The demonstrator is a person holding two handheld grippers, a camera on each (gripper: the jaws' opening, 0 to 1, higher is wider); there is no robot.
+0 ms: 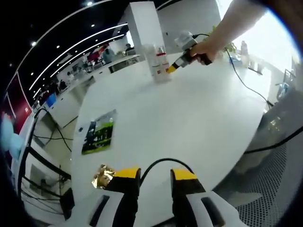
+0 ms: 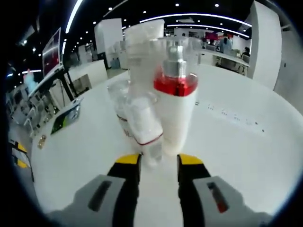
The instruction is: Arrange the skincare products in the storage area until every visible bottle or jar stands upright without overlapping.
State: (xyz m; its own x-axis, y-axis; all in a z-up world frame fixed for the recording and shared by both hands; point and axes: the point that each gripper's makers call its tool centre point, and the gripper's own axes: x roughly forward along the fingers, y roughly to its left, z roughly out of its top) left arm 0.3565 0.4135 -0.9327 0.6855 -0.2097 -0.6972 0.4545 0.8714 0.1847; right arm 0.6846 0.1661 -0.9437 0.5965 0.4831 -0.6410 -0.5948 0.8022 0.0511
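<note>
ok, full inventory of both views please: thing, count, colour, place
table: 1, white, round, under everything.
pump bottle: 1, white with red collar and clear cap, upright, just ahead of the right claw.
clear bottles: a cluster, exact count unclear, transparent with red bands, upright beside the pump bottle; seen far across the table in the left gripper view.
leaflet: 1, green and dark, flat on the table left of centre.
foil wrapper: 1, gold, near the table edge by the left claw.
cable: 1, black, looping above the left claw.
left claw: yellow tips, open, empty.
right claw: yellow tips, open, at the bottles' bases.
hand: 1, holding the right claw.
</note>
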